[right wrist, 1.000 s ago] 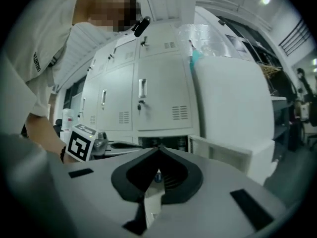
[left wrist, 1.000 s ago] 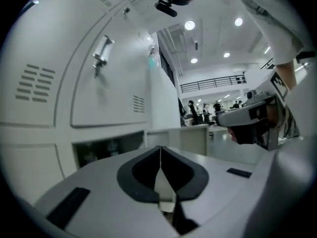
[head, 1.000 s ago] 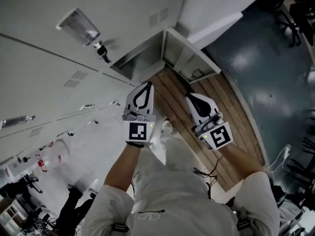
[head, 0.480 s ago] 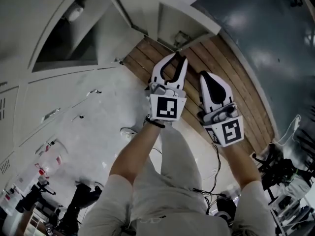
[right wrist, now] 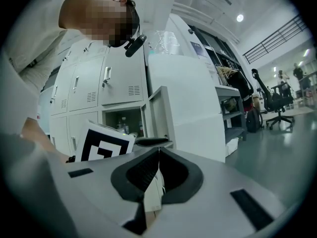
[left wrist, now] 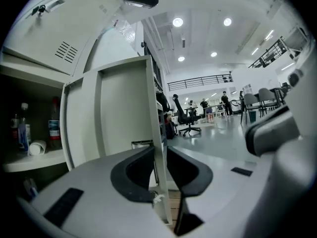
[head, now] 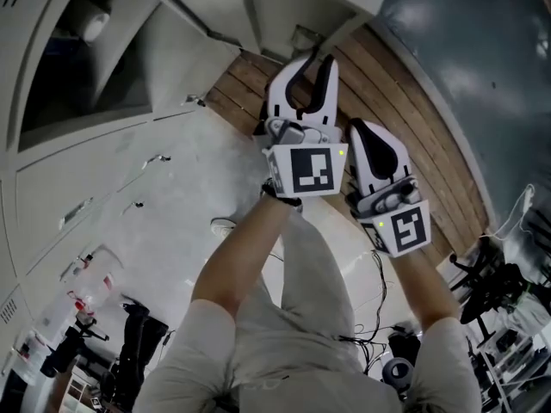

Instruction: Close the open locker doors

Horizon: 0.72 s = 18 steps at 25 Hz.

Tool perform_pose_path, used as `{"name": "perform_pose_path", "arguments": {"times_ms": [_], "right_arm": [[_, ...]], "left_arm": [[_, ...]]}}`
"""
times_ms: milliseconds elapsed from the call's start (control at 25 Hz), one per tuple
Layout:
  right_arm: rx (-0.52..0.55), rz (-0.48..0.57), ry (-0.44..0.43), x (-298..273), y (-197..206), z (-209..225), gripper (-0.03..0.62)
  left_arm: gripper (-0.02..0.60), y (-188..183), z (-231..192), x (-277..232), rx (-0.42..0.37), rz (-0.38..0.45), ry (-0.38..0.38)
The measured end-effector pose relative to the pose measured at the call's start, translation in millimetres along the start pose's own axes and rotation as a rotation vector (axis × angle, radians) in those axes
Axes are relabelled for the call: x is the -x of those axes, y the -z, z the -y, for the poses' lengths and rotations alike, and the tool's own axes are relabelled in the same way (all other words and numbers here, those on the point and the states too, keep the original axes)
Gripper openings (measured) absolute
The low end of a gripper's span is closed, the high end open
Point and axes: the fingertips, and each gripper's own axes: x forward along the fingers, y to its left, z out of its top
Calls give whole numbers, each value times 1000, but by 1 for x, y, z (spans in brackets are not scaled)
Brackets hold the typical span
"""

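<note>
Left gripper view: left gripper [left wrist: 159, 151] is opening astride the locker door [left wrist: 119, 113] edge, likely to push it; right gripper [right wrist: 158, 150] is idling, pressed together.

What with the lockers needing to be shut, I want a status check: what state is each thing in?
Left gripper: jaws opening, door edge between them, not clamped.
Right gripper: shut, empty.
Locker door: open, swung out.
Locker compartment: open, with bottles upright on its shelf.
Neighbouring locker doors: shut.
</note>
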Motion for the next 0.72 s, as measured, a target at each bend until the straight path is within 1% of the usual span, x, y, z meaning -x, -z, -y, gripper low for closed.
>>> {"name": "perform_pose_path", "arguments": {"times_ms": [120, 200, 280, 360, 440, 520, 600, 720], "right_arm": [[-20, -12, 13, 2, 6, 4, 15], [-29, -15, 22, 3, 7, 7, 15], [-27, -18, 30, 3, 9, 10, 14], [-29, -20, 38, 3, 10, 12, 14], [-33, -23, 43, 3, 12, 12, 14], [-34, -26, 50, 3, 14, 12, 14], [-29, -30, 59, 4, 16, 16, 14], [-29, -48, 61, 4, 24, 18, 14]], "left_arm": [[78, 2, 1, -9, 41, -25, -30], [78, 2, 1, -17, 58, -34, -30], [78, 1, 0, -27, 53, -40, -24], [57, 0, -2, -35, 47, -48, -24], [57, 1, -3, -39, 54, -54, -19], [51, 1, -3, -38, 73, -48, -2], [49, -1, -2, -29, 80, -22, 25], [48, -6, -4, 4, 27, 37, 87]]}}
